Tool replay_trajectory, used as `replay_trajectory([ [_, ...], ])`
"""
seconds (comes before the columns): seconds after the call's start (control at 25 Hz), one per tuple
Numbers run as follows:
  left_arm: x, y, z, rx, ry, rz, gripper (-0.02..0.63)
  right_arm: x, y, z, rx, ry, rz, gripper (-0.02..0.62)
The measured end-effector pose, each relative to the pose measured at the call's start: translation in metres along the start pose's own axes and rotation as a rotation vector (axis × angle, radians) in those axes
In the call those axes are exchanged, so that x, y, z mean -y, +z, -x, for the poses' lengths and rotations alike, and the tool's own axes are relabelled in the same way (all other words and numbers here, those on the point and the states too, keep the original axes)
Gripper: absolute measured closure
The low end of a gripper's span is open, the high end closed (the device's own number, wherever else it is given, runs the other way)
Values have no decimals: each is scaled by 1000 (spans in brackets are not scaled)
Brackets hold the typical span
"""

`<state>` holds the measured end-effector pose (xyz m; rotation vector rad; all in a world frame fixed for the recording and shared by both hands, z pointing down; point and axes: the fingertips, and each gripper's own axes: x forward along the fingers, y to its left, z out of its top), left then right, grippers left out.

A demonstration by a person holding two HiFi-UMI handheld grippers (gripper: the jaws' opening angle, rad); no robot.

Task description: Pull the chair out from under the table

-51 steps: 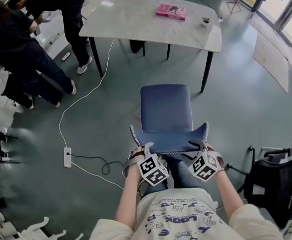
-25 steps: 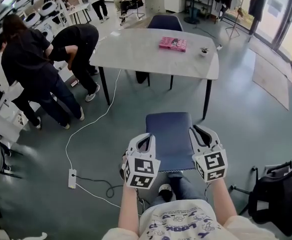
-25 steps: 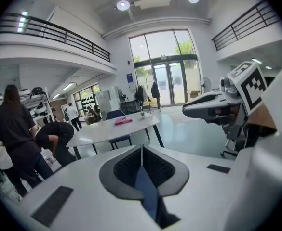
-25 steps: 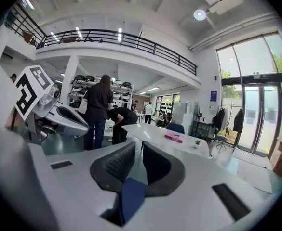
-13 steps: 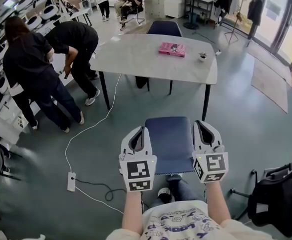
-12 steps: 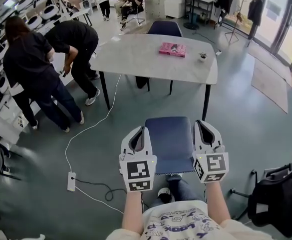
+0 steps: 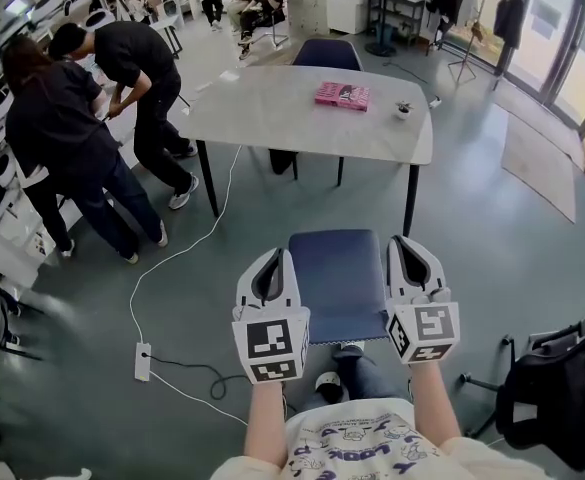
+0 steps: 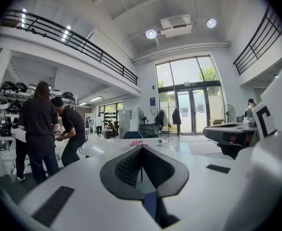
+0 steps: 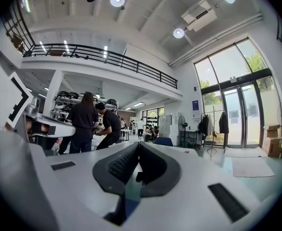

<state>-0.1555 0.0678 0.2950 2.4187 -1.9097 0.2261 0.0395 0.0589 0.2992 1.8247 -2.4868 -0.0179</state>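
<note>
The blue chair [image 7: 340,278] stands on the floor apart from the grey table [image 7: 302,108], its seat facing the table's near edge. My left gripper [image 7: 270,260] hovers over the seat's left side and my right gripper [image 7: 409,250] over its right side. Neither touches the chair. In the left gripper view the left gripper [image 8: 141,148] has its jaws shut together with nothing between them. The right gripper [image 9: 138,146] in the right gripper view is likewise shut and empty. Both point level toward the table.
A pink box [image 7: 342,95] and a small pot [image 7: 403,109] sit on the table, with a second blue chair [image 7: 324,55] beyond it. Two people [image 7: 52,138] stand at the left. A white cable and power strip [image 7: 142,361] lie on the floor, and a black office chair [image 7: 557,388] is at the right.
Two seconds ago both grippers were down at the chair's backrest. They have since come off it, risen and shut. The bent-over person at the left has straightened up.
</note>
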Motion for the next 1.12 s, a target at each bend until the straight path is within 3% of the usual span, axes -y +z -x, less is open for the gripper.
replay_trajectory([
  [1.12, 5, -8, 0, -15, 11, 2, 589, 6, -9, 5, -14, -10, -14, 591],
])
